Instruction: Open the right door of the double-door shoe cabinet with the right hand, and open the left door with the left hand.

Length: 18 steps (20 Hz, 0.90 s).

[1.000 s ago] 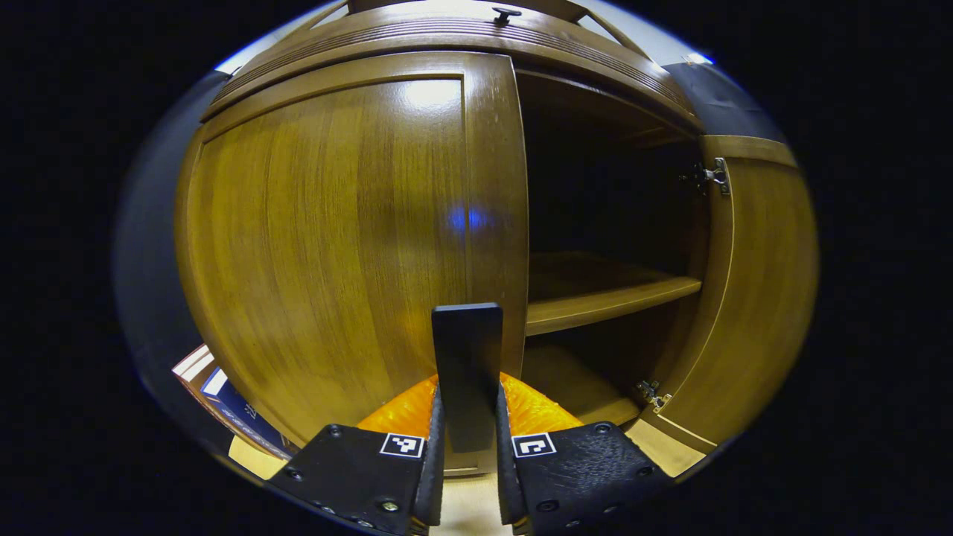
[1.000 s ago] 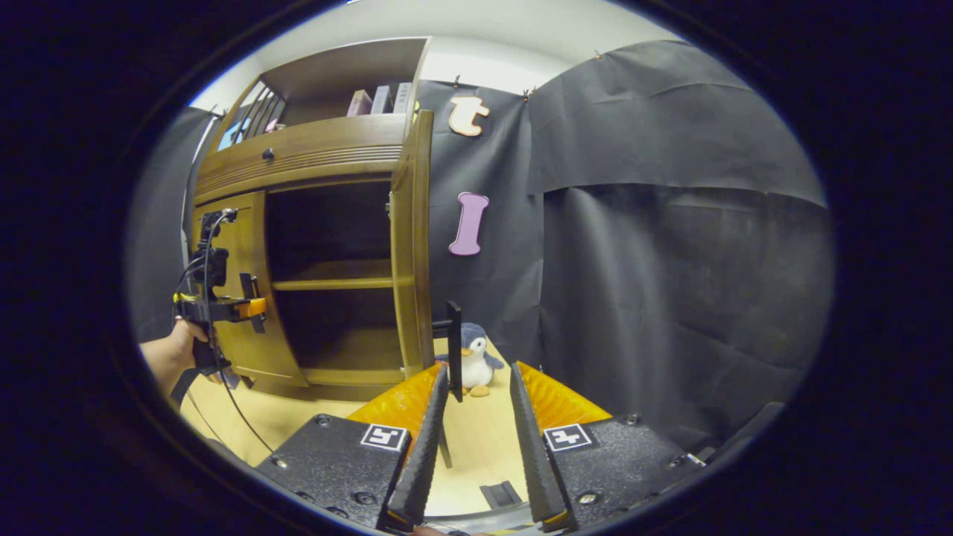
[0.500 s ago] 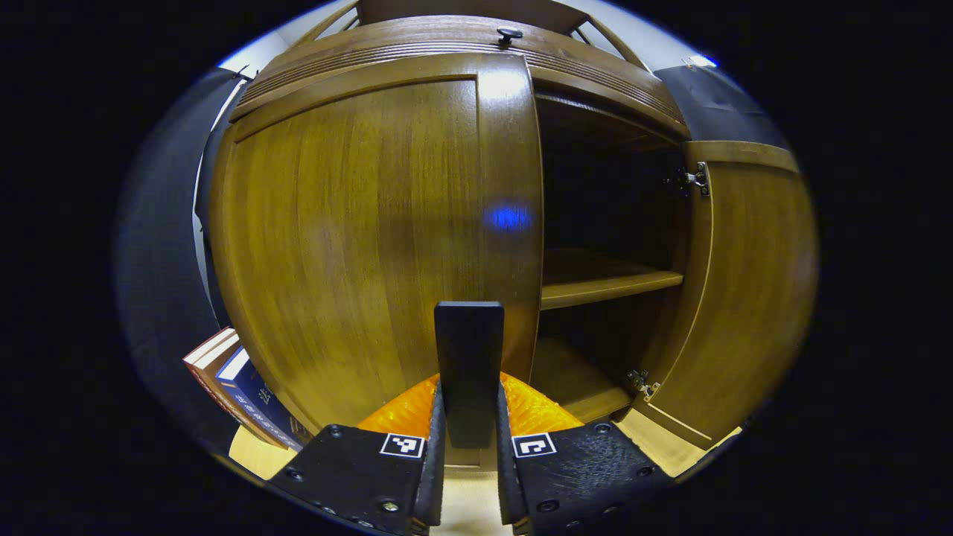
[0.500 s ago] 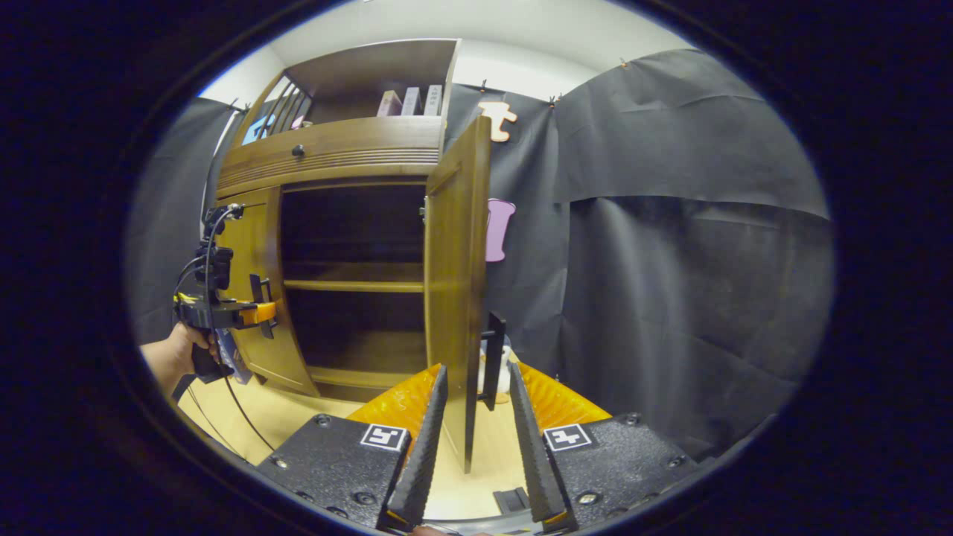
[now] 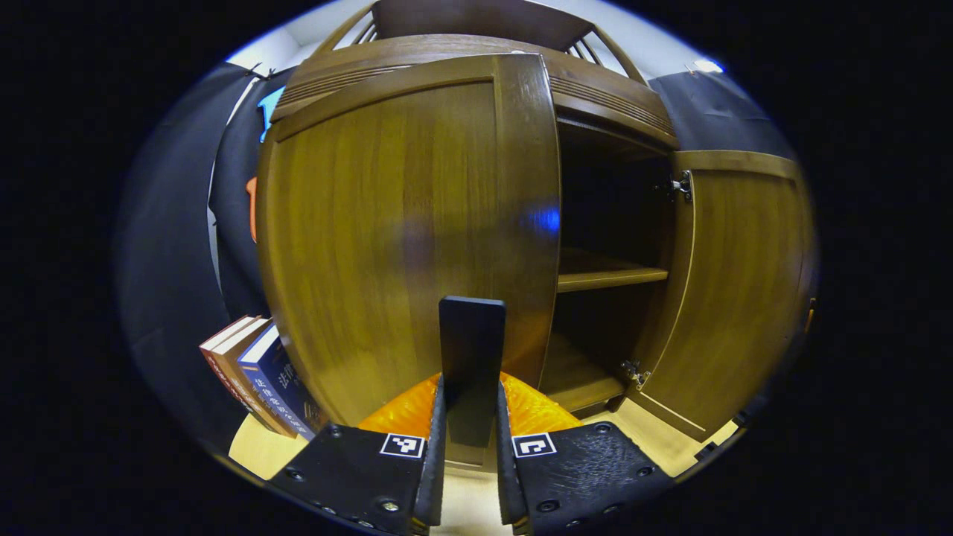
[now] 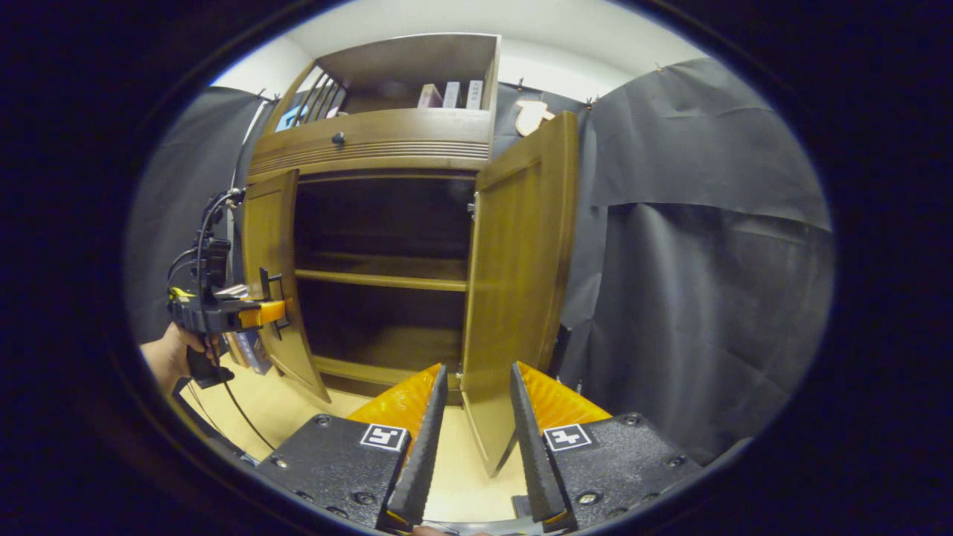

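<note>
The shoe cabinet (image 5: 476,52) stands close ahead in the left gripper view, its left door (image 5: 402,231) swung partway out and its right door (image 5: 737,275) standing open at the far side, with a shelf (image 5: 610,277) showing in the dark interior between them. The left gripper (image 5: 469,417) is clamped on the left door's upright handle (image 5: 470,357), both fingers pressing its sides. Some books (image 5: 257,372) lean beside the cabinet.

In the right gripper view the right door (image 6: 521,283) stands wide open just ahead of the right gripper (image 6: 473,417), whose fingers are spread and hold nothing. Farther off, the left gripper (image 6: 257,313) — held by a hand (image 6: 167,357) — grips the left door (image 6: 272,275).

The right door looks done; the left door is mid-swing. Next likely calls for pulling the handle along the hinge arc — then letting go.
</note>
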Each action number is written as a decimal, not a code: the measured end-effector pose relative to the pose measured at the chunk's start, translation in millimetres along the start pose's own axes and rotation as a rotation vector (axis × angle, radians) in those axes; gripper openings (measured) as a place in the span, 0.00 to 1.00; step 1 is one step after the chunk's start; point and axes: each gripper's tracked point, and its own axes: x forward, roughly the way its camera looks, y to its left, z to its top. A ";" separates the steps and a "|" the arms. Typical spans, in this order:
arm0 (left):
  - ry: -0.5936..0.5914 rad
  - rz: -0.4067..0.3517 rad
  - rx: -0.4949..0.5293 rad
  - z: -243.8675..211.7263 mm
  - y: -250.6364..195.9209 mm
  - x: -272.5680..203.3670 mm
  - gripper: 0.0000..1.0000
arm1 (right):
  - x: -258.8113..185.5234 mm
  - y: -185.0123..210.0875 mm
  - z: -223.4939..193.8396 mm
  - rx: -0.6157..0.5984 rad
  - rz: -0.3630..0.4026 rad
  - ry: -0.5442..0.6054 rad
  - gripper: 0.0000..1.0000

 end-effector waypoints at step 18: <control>0.014 0.169 -0.031 -5.8 36.1 -37.5 0.28 | 38.7 103.0 6.2 -0.055 0.242 -0.003 0.58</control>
